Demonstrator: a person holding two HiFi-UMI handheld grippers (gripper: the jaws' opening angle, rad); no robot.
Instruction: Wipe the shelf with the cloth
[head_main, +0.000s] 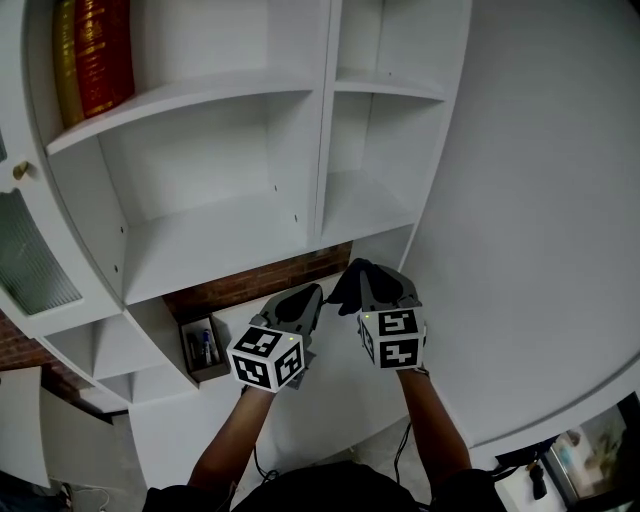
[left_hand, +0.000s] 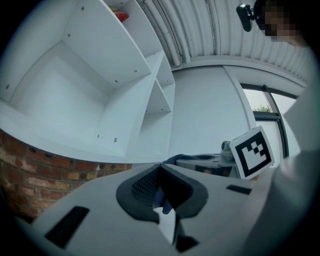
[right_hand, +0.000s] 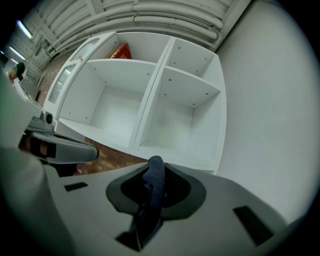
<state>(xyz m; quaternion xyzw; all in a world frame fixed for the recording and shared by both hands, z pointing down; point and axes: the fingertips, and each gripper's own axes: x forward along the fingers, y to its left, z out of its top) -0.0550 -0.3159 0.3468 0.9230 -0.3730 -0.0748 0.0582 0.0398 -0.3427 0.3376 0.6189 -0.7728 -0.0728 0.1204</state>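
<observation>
A white shelf unit (head_main: 215, 235) with several open, bare compartments fills the wall ahead; it also shows in the left gripper view (left_hand: 75, 135) and the right gripper view (right_hand: 165, 145). My right gripper (head_main: 362, 282) (right_hand: 152, 192) hangs just below its lower right compartment, shut on a dark blue cloth (head_main: 345, 287) (right_hand: 155, 172) that bunches up out of the jaws. Close to its left, my left gripper (head_main: 305, 300) (left_hand: 161, 187) has its jaws closed together. A thin bluish sliver shows in the seam; I cannot tell what it is.
A red-and-gold item (head_main: 95, 55) (right_hand: 121, 51) stands on the top left shelf. A strip of brick wall (head_main: 260, 280) runs under the unit, with a small box of pens (head_main: 203, 348) below it. A glazed cabinet door (head_main: 30, 260) is at the left, a plain white wall (head_main: 550, 200) at the right.
</observation>
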